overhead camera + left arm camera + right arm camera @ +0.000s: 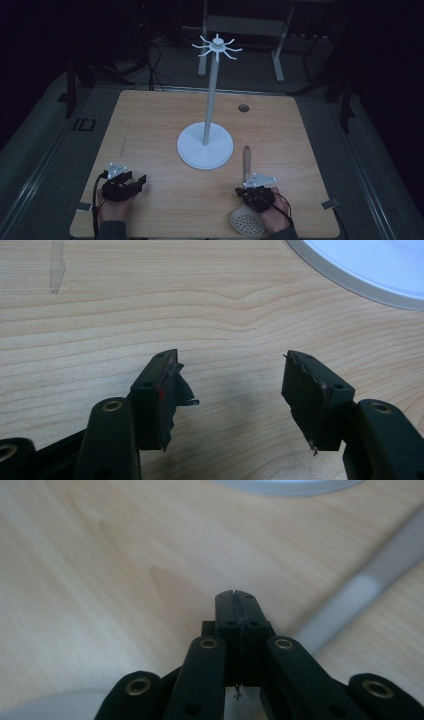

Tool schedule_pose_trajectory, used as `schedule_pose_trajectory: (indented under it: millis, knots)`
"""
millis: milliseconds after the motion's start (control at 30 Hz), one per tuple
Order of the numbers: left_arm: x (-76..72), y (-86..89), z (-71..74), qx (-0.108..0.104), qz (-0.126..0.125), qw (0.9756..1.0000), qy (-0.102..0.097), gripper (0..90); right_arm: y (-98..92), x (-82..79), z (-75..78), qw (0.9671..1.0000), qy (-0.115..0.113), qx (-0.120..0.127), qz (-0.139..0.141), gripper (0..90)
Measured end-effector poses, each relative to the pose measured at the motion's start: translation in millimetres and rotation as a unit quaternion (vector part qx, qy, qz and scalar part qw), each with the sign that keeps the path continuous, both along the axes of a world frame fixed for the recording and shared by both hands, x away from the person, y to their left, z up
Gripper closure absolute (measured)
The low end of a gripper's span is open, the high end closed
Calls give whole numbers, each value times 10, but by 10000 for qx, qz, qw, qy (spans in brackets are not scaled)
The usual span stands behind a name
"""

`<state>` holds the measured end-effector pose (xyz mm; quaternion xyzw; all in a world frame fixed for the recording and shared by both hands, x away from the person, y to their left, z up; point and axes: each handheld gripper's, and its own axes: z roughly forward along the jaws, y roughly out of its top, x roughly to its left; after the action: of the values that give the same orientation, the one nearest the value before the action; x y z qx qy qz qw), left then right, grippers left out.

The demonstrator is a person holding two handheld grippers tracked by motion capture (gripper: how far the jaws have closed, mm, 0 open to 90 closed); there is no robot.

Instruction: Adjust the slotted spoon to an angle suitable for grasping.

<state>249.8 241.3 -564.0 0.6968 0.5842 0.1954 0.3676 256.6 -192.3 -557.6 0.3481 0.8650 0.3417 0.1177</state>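
Wooden table point(150, 125) is mostly bare. Open wood at 9 to 11 o'clock of the white stand point(205, 145); small round hole point(243, 107) near the far edge at about 1 o'clock. Tape tabs at the near corners, left point(83, 206) and right point(330, 203). Dark floor all round the edges.

Stand: round white base just past table centre, thin pole upright, ring of curved hooks point(217, 47) on top.

Skimmer spoon point(246, 200) lies flat at 5 o'clock of the base, near the front edge. Pale perforated bowl at the near end, brownish handle at the far end. Long axis runs roughly 12–6; handle points to 12, its tip just beside the base rim, apart from it. Mid-section is hidden under the right gripper.

Left gripper point(134, 182) sits at 7 o'clock of the base, near the front-left edge. In the left gripper view point(232, 395) its jaws stand wide apart over bare wood.

Right gripper point(245, 192) is over the spoon's neck. In the right gripper view point(236, 597) the jaws are pressed together with nothing between them, and the blurred handle runs alongside.
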Motion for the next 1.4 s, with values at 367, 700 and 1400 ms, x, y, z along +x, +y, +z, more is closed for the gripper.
schedule_pose_trajectory:
  millis: [367,700,1400]
  knots:
    - [-5,13,-3,-2,35,10000,12,405,-91,-23,12,9996,200,-166,148,900]
    - [-4,12,-12,-2,40,10000,22,405,-391,38,72,9981,245,-567,46,900]
    - [1,8,-19,7,54,10000,37,405,-679,337,209,9945,292,-856,-533,846]
